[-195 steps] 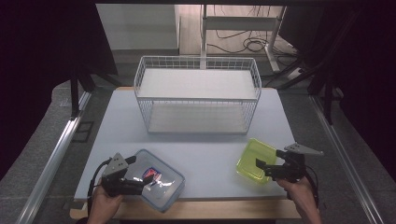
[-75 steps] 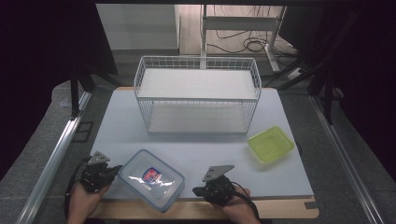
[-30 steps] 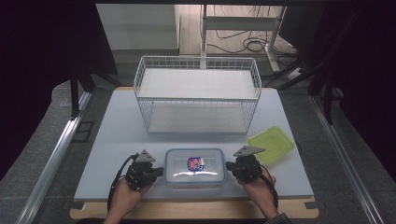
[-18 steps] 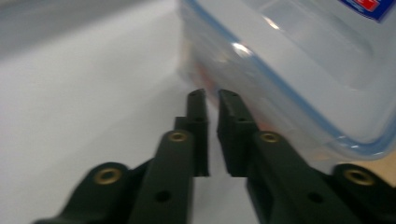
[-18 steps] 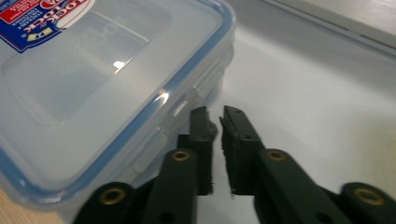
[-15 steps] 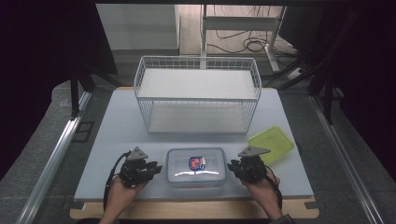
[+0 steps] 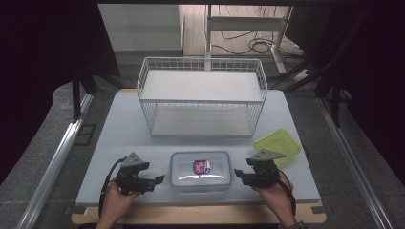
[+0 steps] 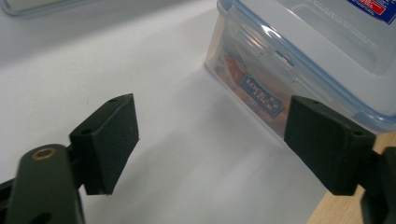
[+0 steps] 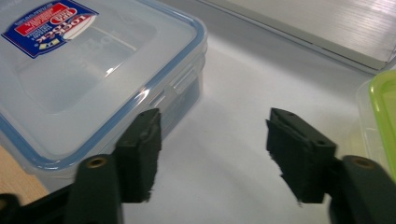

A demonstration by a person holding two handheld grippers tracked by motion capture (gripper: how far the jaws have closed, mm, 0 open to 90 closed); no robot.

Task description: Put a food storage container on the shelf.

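Observation:
A clear lidded food box with a blue seal and a red-and-blue label sits near the table's front edge, between my two grippers. In the left gripper view the food box lies at the upper right, and my left gripper stands open beside its short end with bare table between the jaws. My left gripper is just left of the box in the high view. My right gripper is open at the box's right end, apart from it. In the right gripper view the food box lies left of the open right gripper.
A white wire basket stands at the back middle of the table. A lime-green lidded container lies at the right, close behind my right hand; its green edge shows in the right gripper view. The wooden table edge runs just in front of the box.
The clear box was turned and slid from the front left to the front middle. In the last second both grippers backed slightly away from its ends and stand open.

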